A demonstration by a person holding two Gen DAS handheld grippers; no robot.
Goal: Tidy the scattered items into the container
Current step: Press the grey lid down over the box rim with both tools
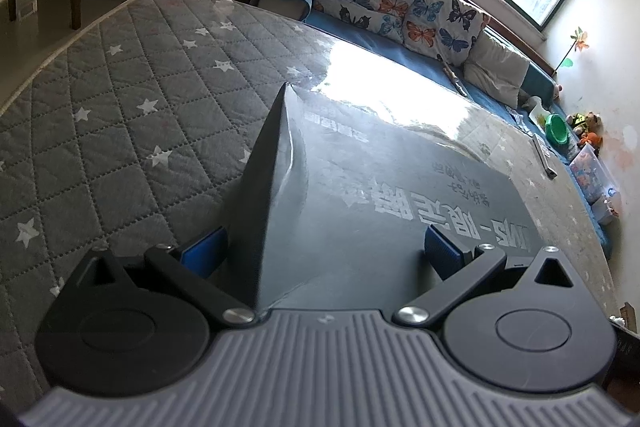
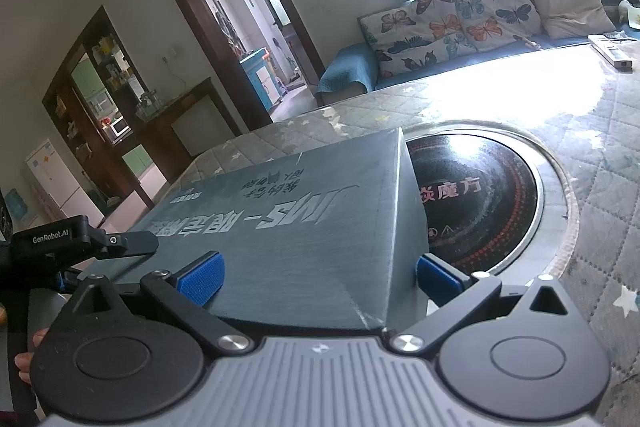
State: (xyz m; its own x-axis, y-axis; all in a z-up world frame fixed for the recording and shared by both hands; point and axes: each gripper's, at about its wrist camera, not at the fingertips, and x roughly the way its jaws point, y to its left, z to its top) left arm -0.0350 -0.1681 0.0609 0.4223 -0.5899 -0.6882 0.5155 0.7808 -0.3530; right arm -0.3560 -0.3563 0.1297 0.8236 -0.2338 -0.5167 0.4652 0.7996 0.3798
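A large dark grey box [image 1: 360, 187] with white lettering lies across the quilted surface. It fills the gap between the fingers of my left gripper [image 1: 322, 253]. One blue pad [image 1: 204, 257] rests against its dark side face and the other against its lettered top. In the right wrist view the same box [image 2: 280, 219] sits between the wide-spread fingers of my right gripper [image 2: 318, 279], with both pads against it. A finger of the left gripper [image 2: 132, 243] shows at the box's far left end. No other loose items are in view near either gripper.
The grey star-patterned quilted cover [image 1: 120, 107] spreads to the left. A round black hob [image 2: 480, 199] is set into the surface just right of the box. Behind stand a blue sofa with butterfly cushions [image 1: 400, 7], a green bowl [image 1: 556, 129] and toys.
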